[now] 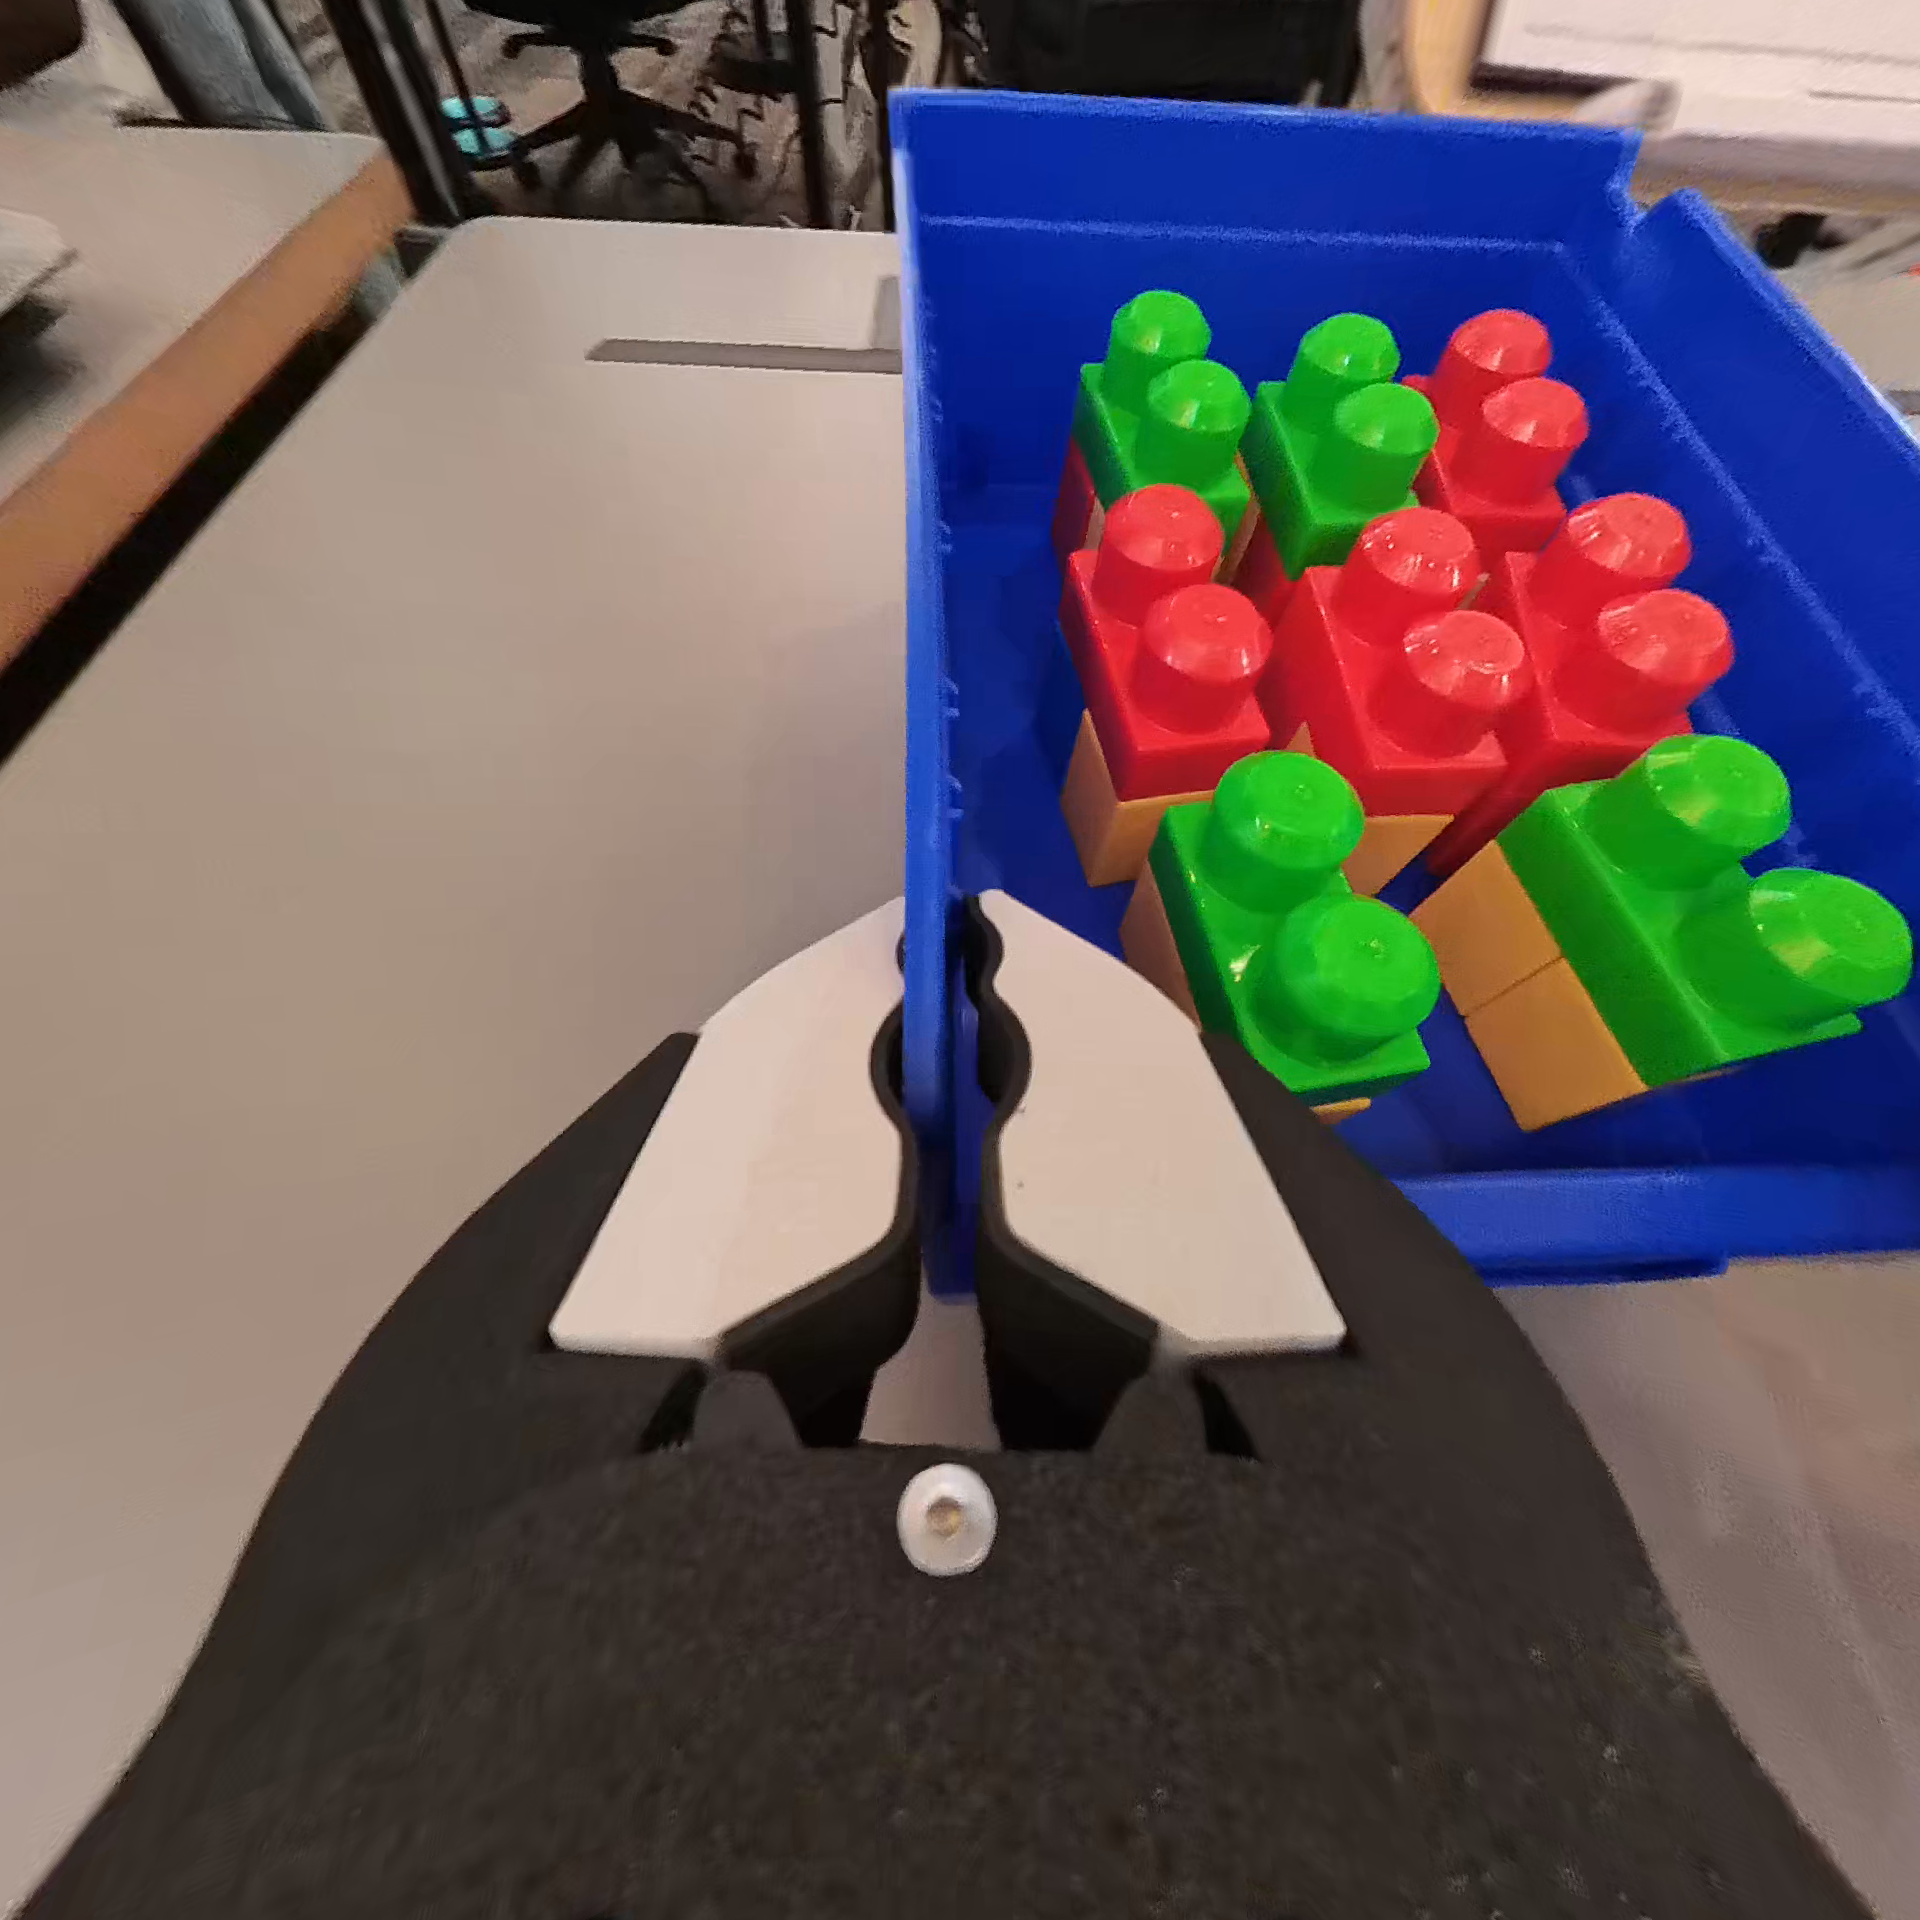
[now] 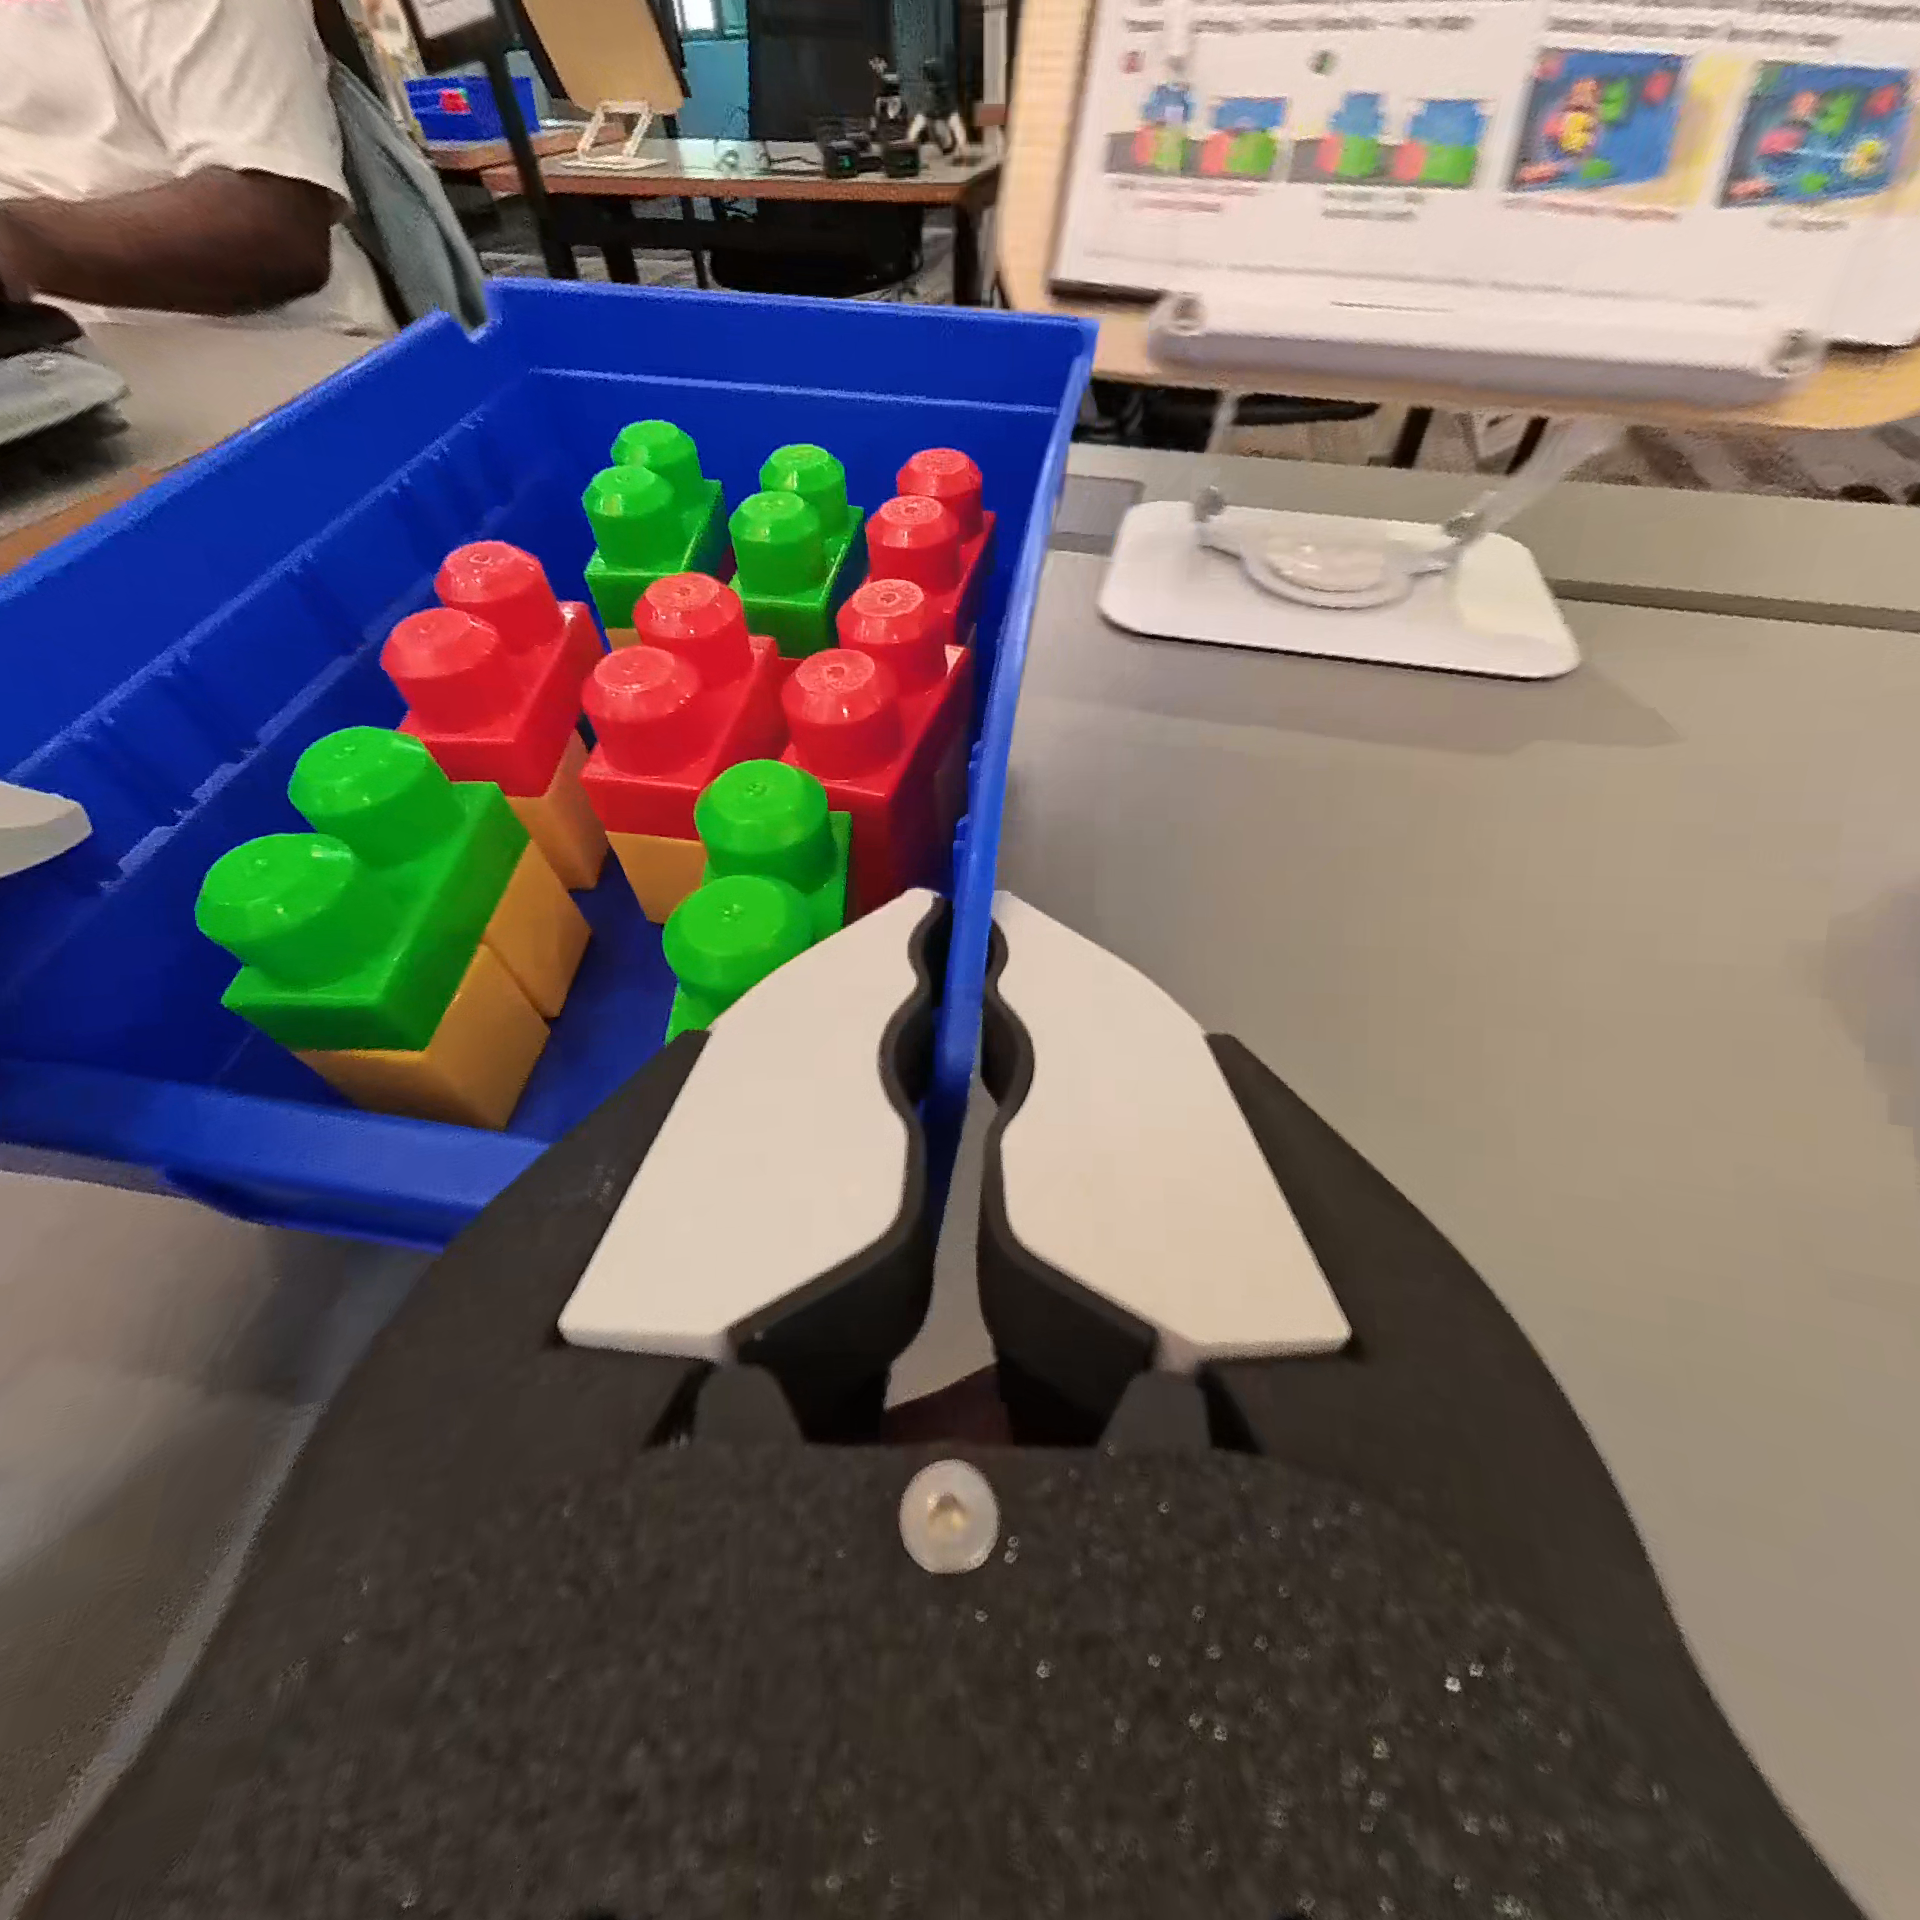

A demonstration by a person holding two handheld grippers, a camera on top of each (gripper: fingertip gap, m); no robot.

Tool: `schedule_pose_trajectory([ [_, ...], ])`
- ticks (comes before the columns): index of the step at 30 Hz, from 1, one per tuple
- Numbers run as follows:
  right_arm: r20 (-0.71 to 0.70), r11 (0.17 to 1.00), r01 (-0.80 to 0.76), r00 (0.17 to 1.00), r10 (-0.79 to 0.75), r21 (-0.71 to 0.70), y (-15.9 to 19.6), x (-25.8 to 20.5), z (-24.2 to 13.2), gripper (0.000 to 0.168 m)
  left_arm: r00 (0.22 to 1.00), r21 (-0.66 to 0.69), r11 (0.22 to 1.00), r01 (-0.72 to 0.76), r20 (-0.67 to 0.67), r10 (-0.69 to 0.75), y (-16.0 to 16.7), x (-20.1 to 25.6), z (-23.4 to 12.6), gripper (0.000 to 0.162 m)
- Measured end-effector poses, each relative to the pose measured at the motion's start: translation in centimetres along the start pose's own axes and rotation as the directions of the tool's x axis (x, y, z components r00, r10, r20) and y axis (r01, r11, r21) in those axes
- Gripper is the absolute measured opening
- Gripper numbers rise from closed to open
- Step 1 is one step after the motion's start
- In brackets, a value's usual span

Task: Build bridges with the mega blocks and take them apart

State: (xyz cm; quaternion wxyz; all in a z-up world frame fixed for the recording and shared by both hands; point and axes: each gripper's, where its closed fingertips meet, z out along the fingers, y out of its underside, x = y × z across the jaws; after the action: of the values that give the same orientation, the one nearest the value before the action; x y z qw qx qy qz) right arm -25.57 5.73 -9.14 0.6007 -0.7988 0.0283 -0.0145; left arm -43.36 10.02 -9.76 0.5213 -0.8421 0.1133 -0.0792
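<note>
A blue bin (image 1: 1247, 177) stands on the grey table (image 1: 520, 727) and holds several small bridges of mega blocks: red (image 1: 1392, 686) or green (image 1: 1299, 935) tops on orange bases (image 1: 1527, 997). My left gripper (image 1: 940, 925) is shut on the bin's left wall (image 1: 925, 727). In the right wrist view the bin (image 2: 727, 332) lies to the left, with the same blocks (image 2: 675, 727) inside. My right gripper (image 2: 966, 914) is shut on the bin's right wall (image 2: 997, 727). A tip of my left gripper (image 2: 36, 826) shows at that view's left edge.
A white stand (image 2: 1340, 592) holding a printed sheet (image 2: 1486, 145) sits on the table to the bin's right. A person's arm (image 2: 156, 249) shows behind the bin. Other tables and an office chair (image 1: 613, 83) stand farther back. One gripper's finger ends stand about 20 cm off the other's.
</note>
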Motion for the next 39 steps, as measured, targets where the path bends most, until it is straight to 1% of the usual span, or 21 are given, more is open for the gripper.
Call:
schedule_pose_trajectory([
  [4, 0.01, 1.0, 0.009, 1.0, -0.009, -0.011, 0.0, -5.3, 2.2, 0.003, 1.0, 0.01, 1.0, 0.006, 0.018, -0.007, -0.2, -5.8, 0.7, 0.004],
  [7, -0.008, 0.999, 0.008, 1.0, -0.009, -0.053, 0.8, -7.4, 3.8, 0.003, 1.0, -0.029, 1.0, 0.001, 0.01, 0.0, 0.4, -8.5, 2.2, 0.004],
  [10, -0.027, 0.998, 0.005, 1.0, -0.006, -0.057, 0.9, -7.9, 4.4, 0.004, 0.999, -0.046, 0.999, 0.026, -0.041, -0.028, 0.7, -9.2, 3.6, 0.004],
  [12, -0.024, 0.999, 0.006, 1.0, -0.008, -0.053, 0.8, -7.9, 4.7, 0.005, 0.999, -0.05, 0.998, 0.029, -0.04, -0.031, 0.5, -9.4, 4.0, 0.004],
  [16, 0.075, 0.997, 0.013, 0.997, -0.008, -0.07, 0.8, -8.0, 5.1, 0.012, 0.998, -0.059, 0.997, 0.048, -0.027, -0.05, 0.3, -9.5, 4.5, 0.005],
  [17, 0.115, 0.997, 0.021, 0.993, -0.012, -0.072, 0.8, -8.1, 4.8, 0.016, 0.998, -0.064, 0.997, 0.047, -0.027, -0.049, 0.3, -9.5, 4.5, 0.01],
  [18, 0.137, 0.997, 0.022, 0.99, -0.011, -0.078, 0.9, -7.8, 4.3, 0.025, 0.999, -0.067, 0.997, 0.041, -0.012, -0.041, 0.2, -9.7, 4.3, 0.027],
  [19, 0.166, 0.997, 0.022, 0.986, -0.01, -0.074, 0.8, -7.5, 3.5, 0.028, 0.999, -0.062, 0.997, 0.035, 0.018, -0.034, 0.0, -10.1, 3.9, 0.037],
  [20, 0.229, 0.998, 0.022, 0.973, -0.006, -0.065, 0.6, -7.5, 2.3, 0.033, 0.999, -0.046, 0.998, 0.032, 0.045, -0.03, -0.6, -10.5, 3.1, 0.038],
  [21, 0.28, 0.998, 0.031, 0.96, -0.014, -0.054, 0.4, -7.0, 0.8, 0.033, 0.998, -0.016, 0.999, 0.03, 0.06, -0.029, -1.4, -10.7, 2.1, 0.038],
  [23, 0.353, 0.998, 0.064, 0.934, -0.055, -0.014, 0.0, -4.9, -2.2, 0.033, 0.998, 0.064, 0.998, 0.016, 0.055, -0.02, -3.4, -10.0, -0.3, 0.045],
  [24, 0.358, 0.997, 0.077, 0.931, -0.072, -0.002, 0.1, -3.0, -3.4, 0.032, 0.999, 0.096, 0.995, 0.009, 0.032, -0.012, -4.2, -9.0, -1.3, 0.048],
  [25, 0.361, 0.997, 0.08, 0.93, -0.074, -0.002, 0.3, -0.9, -4.4, 0.031, 1.0, 0.12, 0.993, 0.012, -0.011, -0.011, -4.7, -7.5, -2.3, 0.051],
  [27, 0.397, 0.998, 0.06, 0.917, -0.045, -0.026, 1.3, 3.5, -6.2, 0.031, 0.986, 0.153, 0.986, 0.061, -0.165, -0.035, -4.7, -2.9, -4.0, 0.057],
  [28, 0.395, 0.998, 0.05, 0.918, -0.03, -0.041, 1.9, 6.0, -6.9, 0.031, 0.966, 0.156, 0.983, 0.093, -0.254, -0.051, -4.1, -0.3, -4.9, 0.061],
  [29, 0.398, 0.998, 0.037, 0.917, -0.017, -0.042, 2.4, 8.5, -7.6, 0.031, 0.942, 0.157, 0.981, 0.118, -0.331, -0.06, -3.2, 2.2, -5.7, 0.061],
  [31, 0.398, 1.0, 0.001, 0.917, 0.01, -0.027, 3.3, 13.0, -9.1, 0.031, 0.911, 0.185, 0.971, 0.15, -0.407, -0.063, -0.8, 6.2, -7.1, 0.061],
  [33, 0.412, 0.999, -0.035, 0.91, 0.031, 0.001, 4.2, 16.3, -10.4, 0.034, 0.9, 0.195, 0.971, 0.137, -0.434, -0.04, 1.6, 9.3, -7.6, 0.06],
  [35, 0.407, 0.998, -0.064, 0.912, 0.053, 0.014, 4.7, 18.6, -11.2, 0.037, 0.894, 0.177, 0.981, 0.086, -0.449, 0.002, 3.1, 11.7, -7.5, 0.061],
  [37, 0.393, 0.997, -0.076, 0.917, 0.065, 0.013, 4.2, 20.0, -11.6, 0.04, 0.895, 0.174, 0.985, 0.02, -0.442, 0.06, 3.5, 12.9, -7.2, 0.061],
  [39, 0.373, 0.996, -0.084, 0.925, 0.071, 0.019, 3.8, 20.8, -11.7, 0.042, 0.899, 0.186, 0.983, -0.007, -0.429, 0.088, 3.6, 13.2, -7.0, 0.06],
])
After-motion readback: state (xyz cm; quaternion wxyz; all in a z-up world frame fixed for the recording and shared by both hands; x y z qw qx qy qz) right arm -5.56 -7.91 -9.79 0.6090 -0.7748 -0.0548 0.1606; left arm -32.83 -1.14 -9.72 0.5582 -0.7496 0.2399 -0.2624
